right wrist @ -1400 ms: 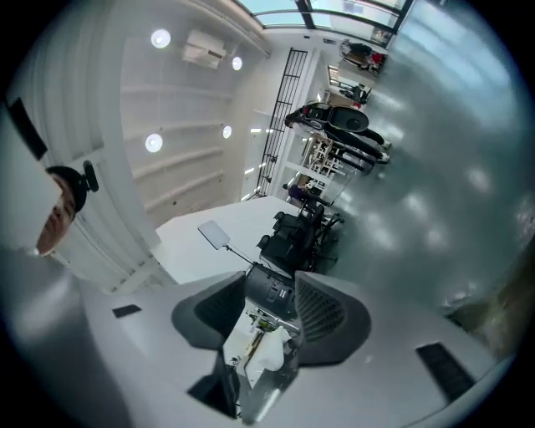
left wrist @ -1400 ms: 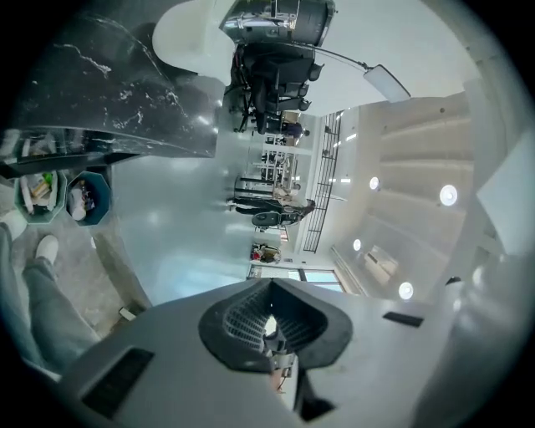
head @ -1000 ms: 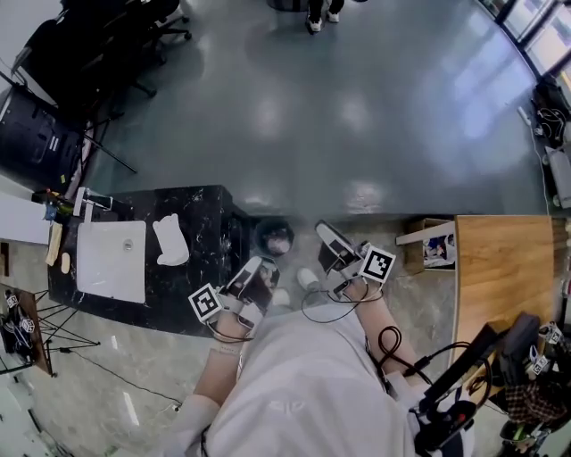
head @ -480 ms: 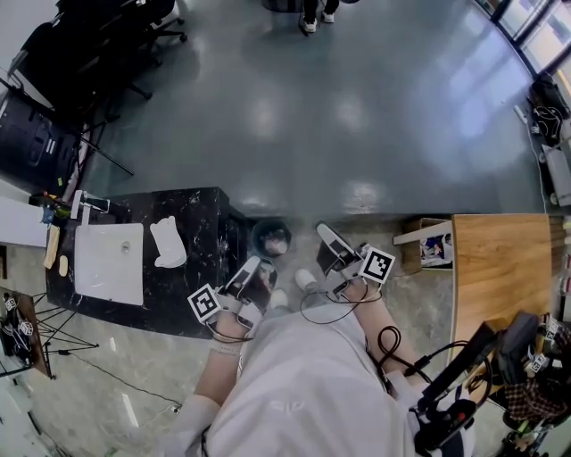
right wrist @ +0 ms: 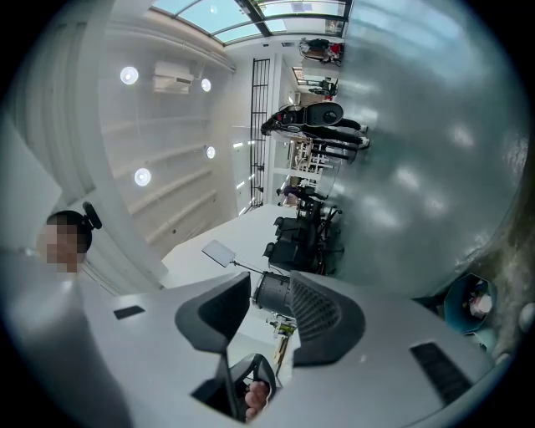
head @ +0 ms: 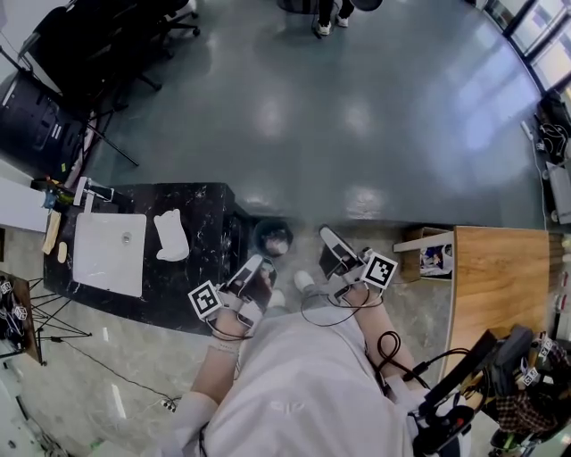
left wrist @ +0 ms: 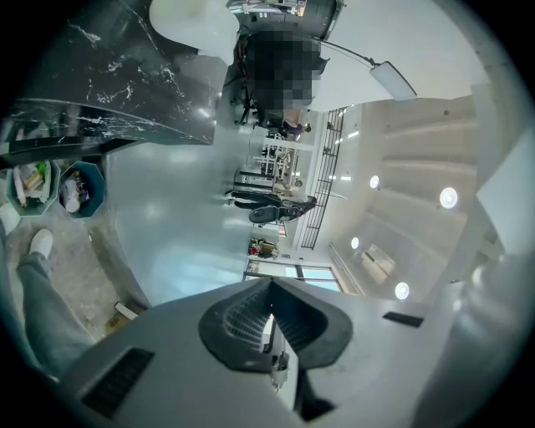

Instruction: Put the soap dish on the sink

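The white soap dish lies on the black marble counter, just right of the white sink basin. Both grippers are held close to the body, away from the counter. My left gripper is nearest the counter's right corner. In the left gripper view its jaws meet with nothing between them, pointing over the grey floor. My right gripper stands open and empty. In the right gripper view it points toward the far room. The black counter shows at the upper left of the left gripper view.
A round bin stands on the floor by the counter's right end, between the grippers. A wooden table is at the right. Dark chairs stand at the far left and a person's feet at the far top. A tripod stands left of the counter.
The head view has shifted slightly, so the counter sits a little higher and to the right. Both grippers stay where they were, one shut and one open.
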`<action>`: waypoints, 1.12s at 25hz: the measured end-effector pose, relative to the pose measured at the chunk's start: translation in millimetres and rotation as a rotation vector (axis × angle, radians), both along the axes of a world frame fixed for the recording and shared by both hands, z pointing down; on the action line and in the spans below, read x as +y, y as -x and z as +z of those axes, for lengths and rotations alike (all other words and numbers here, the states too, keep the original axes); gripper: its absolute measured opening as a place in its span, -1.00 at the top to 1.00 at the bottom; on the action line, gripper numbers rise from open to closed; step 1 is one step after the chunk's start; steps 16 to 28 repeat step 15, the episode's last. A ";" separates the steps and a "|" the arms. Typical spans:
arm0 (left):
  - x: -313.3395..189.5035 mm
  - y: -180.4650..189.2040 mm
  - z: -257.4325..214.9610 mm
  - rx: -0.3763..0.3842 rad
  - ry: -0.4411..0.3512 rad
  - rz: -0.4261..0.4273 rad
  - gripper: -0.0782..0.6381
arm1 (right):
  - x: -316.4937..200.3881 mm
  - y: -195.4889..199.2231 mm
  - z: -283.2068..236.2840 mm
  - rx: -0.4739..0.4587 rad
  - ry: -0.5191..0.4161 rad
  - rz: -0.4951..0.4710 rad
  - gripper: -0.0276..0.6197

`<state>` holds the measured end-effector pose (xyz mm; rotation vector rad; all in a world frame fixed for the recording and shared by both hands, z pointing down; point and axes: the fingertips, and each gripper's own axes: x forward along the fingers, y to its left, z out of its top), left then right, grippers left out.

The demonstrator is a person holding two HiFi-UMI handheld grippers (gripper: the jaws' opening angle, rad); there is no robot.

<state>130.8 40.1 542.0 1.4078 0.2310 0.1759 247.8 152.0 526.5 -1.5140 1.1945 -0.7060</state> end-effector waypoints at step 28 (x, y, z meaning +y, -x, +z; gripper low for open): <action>-12.3 7.7 1.0 -0.001 -0.009 -0.037 0.76 | -5.4 -2.6 -2.4 0.009 0.022 -0.007 0.43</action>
